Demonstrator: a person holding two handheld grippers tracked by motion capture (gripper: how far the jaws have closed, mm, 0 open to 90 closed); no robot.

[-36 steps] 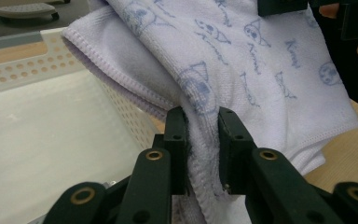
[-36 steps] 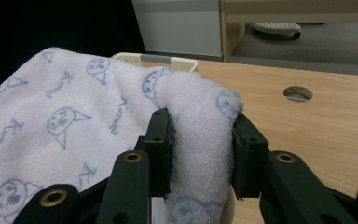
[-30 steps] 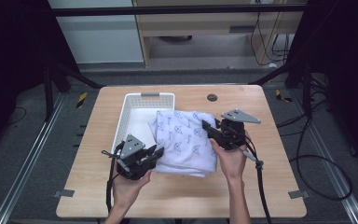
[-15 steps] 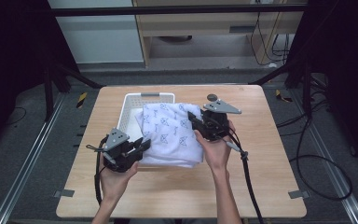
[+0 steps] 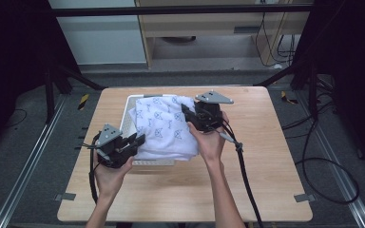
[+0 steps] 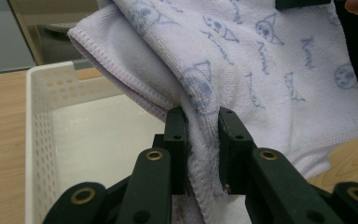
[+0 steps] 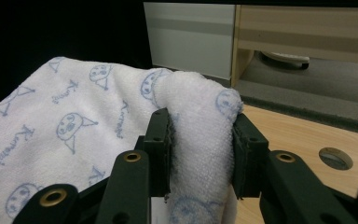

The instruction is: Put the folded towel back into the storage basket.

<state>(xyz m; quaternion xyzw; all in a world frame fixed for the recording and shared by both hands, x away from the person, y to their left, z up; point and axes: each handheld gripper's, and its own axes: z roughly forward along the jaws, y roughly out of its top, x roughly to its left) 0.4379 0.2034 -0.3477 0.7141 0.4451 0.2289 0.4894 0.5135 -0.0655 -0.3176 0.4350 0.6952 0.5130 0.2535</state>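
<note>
While both grippers pinch the one folded towel by opposite edges, it hangs spread over the single white basket, seemingly so it goes in flat. Left gripper jaws nip a thin hem; right gripper jaws clamp a thick fold. Whether it touches the wooden surface is unclear.

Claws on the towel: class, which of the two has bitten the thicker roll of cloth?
The right claw. Its jaws stand wide around a fat rolled fold of the towel, while the left claw pinches a thin hemmed edge above the white basket.
</note>
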